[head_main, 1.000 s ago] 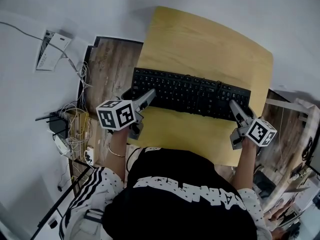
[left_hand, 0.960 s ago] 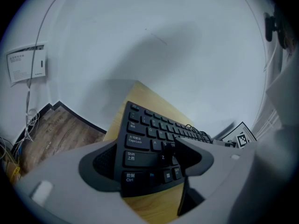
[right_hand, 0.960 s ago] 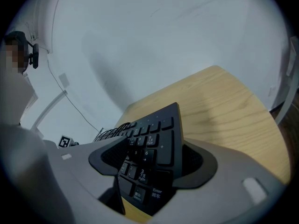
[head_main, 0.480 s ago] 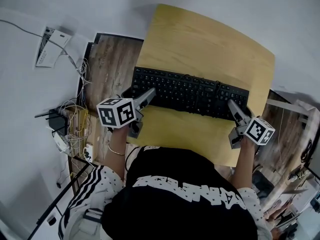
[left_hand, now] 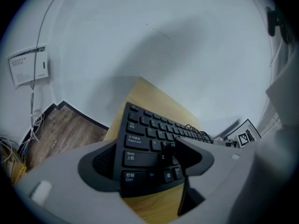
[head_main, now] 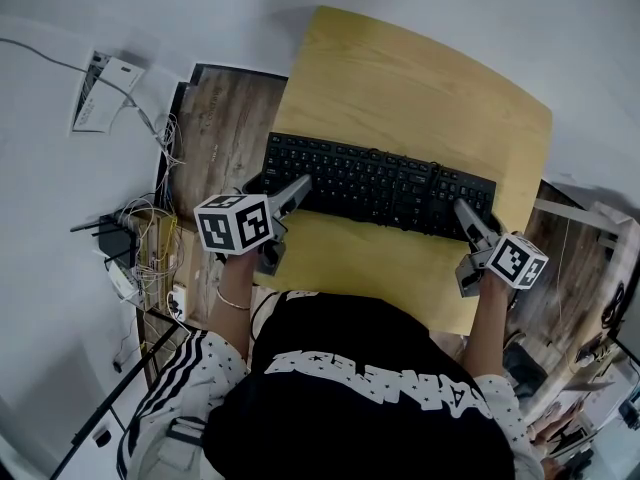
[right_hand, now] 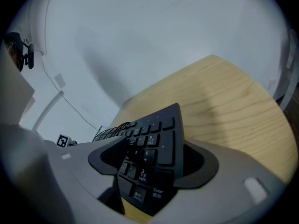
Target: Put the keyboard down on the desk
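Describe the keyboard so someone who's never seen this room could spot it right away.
Start at the light wooden desk by the white wall. Across its near half stretches a long black keyboard, one end in the left gripper, the other in the right gripper. It alone has rows of keys.

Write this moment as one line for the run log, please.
left tool: shut on keyboard, left end | right tool: shut on its right end | keyboard: over desk, contact unclear

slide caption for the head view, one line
left tongs and right tongs clamp the ends of a keyboard over the desk
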A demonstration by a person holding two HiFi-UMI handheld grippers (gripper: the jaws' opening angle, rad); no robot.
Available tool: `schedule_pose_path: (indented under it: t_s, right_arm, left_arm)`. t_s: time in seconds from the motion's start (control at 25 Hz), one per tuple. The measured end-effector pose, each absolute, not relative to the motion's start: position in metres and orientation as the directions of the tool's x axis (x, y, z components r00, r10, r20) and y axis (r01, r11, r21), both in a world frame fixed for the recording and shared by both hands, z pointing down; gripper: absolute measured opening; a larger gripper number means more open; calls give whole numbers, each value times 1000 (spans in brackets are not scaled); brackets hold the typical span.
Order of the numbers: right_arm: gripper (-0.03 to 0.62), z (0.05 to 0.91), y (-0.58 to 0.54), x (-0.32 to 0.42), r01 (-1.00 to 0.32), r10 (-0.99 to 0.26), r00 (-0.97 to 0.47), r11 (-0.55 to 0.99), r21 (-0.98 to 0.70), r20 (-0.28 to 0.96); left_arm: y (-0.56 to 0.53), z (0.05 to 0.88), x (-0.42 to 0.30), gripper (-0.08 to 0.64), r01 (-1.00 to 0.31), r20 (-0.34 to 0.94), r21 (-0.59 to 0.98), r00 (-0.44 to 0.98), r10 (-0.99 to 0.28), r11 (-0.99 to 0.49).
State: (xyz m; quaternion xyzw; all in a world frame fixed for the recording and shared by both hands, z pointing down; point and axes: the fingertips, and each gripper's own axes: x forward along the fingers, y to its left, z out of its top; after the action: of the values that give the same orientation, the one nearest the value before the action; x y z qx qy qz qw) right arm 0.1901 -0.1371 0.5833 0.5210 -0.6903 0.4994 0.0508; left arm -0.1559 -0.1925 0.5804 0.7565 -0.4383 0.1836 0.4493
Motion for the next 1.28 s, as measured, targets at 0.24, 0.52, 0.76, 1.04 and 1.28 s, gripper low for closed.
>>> schedule_pose_path:
  t_s: [0.24,0.52,0.76,1.04,1.28]
  right_arm:
    - [337,586,-136,190,-772,-665,-448,-49,-634,597]
    - [341,585,-135,188,-773,-669,-442,-53,-632,597]
    - [347,586,-135,190,-788,-673,-422,-59,-613,607]
    - [353,590,-135,194,-802,-679,-397,-69,-593,617]
    - [356,591,-135,196,-808,-683,-389,-71,-585,619]
  left_arm:
    - [-193,580,-155,350,-838,682,503,535,-499,-211]
    - [-191,581,-156,362,-846,692,492,524,-497,-207]
    - [-191,582,-153,390,-851,698,475,519,-494,-222]
    - [-192,583,-152,390,-854,702,470,514,-493,-222]
    - [-191,582,-152,390,-846,692,479,529,-492,-237]
